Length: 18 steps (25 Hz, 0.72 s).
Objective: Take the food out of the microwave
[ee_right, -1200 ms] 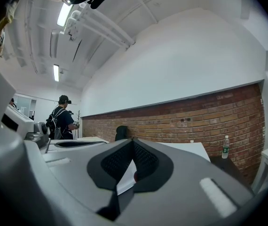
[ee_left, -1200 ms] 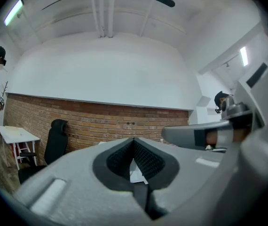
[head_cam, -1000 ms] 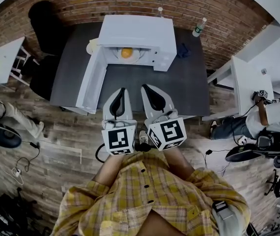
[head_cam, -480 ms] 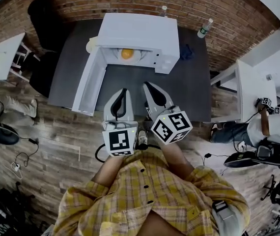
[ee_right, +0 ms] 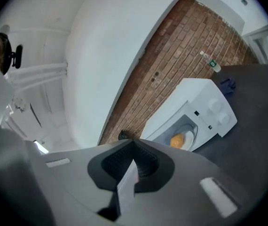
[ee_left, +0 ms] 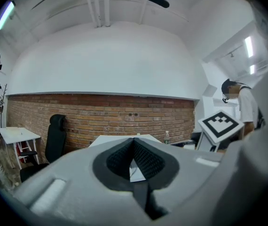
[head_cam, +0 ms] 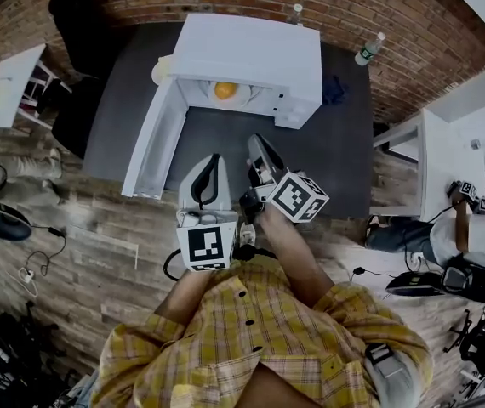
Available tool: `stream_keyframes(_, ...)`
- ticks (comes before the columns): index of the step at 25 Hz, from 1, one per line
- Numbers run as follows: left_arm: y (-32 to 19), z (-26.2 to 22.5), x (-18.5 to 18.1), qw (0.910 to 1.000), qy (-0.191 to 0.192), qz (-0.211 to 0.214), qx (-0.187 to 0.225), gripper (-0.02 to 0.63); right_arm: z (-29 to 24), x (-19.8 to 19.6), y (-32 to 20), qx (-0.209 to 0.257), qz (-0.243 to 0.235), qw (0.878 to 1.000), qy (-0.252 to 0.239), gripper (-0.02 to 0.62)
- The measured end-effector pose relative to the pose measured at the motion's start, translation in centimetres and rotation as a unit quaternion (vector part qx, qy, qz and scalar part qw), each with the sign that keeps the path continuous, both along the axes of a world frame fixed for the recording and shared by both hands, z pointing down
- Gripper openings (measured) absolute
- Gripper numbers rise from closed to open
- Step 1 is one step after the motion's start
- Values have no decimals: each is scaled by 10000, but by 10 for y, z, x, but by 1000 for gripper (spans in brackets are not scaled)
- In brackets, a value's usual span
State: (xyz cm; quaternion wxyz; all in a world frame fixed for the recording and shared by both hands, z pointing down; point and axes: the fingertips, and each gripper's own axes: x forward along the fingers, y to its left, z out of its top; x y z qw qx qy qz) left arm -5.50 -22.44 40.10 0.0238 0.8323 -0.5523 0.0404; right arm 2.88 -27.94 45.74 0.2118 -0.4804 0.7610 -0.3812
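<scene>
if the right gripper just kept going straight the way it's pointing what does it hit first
Most likely the open white microwave, near the cavity holding the orange food. The right gripper points that way over the dark grey table; its height against the microwave is unclear.

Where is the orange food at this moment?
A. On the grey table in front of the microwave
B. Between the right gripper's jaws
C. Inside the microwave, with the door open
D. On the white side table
C: the orange food lies on a plate inside the microwave, whose door stands open.
</scene>
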Motion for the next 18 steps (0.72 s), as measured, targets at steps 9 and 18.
stream_keyframes(9, -9, 12, 10, 9999, -73, -42, -104, -2, 86, 12, -59, -843, 140, 9897, -1152, -3)
stream_keyframes(18, -14, 26, 12, 9995, -159, -40, -273, -1, 169, 8, -106, -1683, 176, 9578, -2325, 63)
